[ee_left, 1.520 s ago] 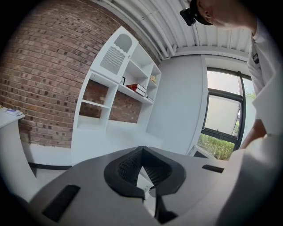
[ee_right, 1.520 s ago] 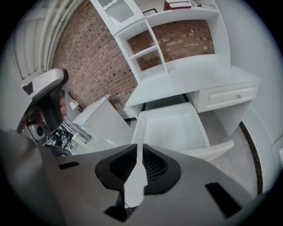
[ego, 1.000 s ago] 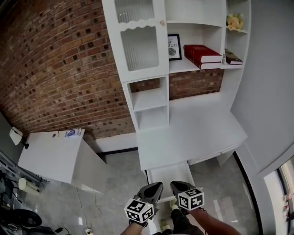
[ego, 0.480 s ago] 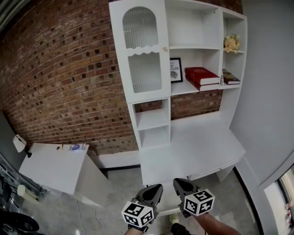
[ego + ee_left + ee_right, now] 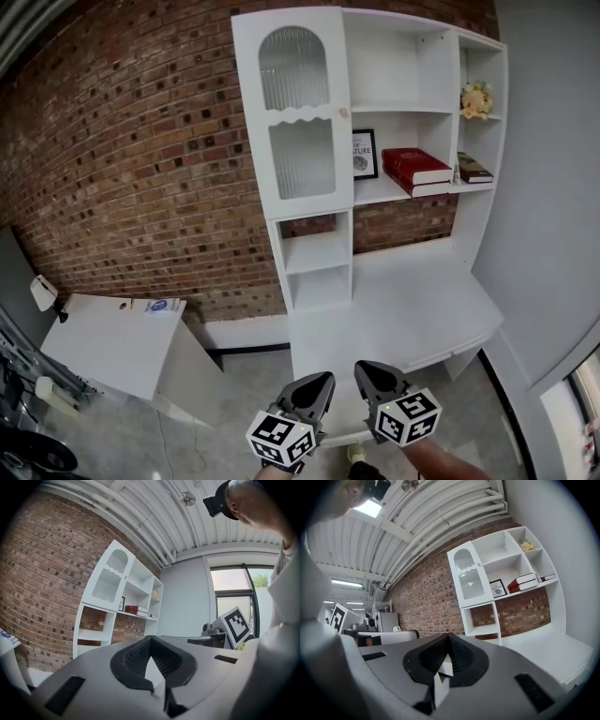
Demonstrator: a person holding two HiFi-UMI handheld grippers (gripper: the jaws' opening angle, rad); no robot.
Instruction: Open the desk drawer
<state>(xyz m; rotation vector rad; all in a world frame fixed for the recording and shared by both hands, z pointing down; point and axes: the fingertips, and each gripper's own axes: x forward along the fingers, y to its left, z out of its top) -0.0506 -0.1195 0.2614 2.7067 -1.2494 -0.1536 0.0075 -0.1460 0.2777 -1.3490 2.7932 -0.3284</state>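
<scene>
The white desk (image 5: pixel 403 300) with its tall hutch stands against the brick wall in the head view. Below its front edge, a pale strip of what looks like the pulled-out drawer (image 5: pixel 341 437) shows between my two grippers; the rest is hidden behind them. My left gripper (image 5: pixel 317 382) and right gripper (image 5: pixel 367 373) hang side by side in front of the desk, apart from it and pointing level. The left gripper (image 5: pixel 150 639) is shut and empty. The right gripper (image 5: pixel 449 636) has its jaws come together, nothing between them.
A low white side table (image 5: pixel 112 337) stands left of the desk by the brick wall (image 5: pixel 141 169). The hutch holds red books (image 5: pixel 417 171), a framed print (image 5: pixel 364 155), flowers (image 5: pixel 476 98) and a ribbed-glass door (image 5: pixel 298 122). A grey wall and a window are at the right.
Both grippers have risen and the head view has tipped up. The open drawer, plain a second ago, is now mostly behind the grippers; more of the hutch's top shows.
</scene>
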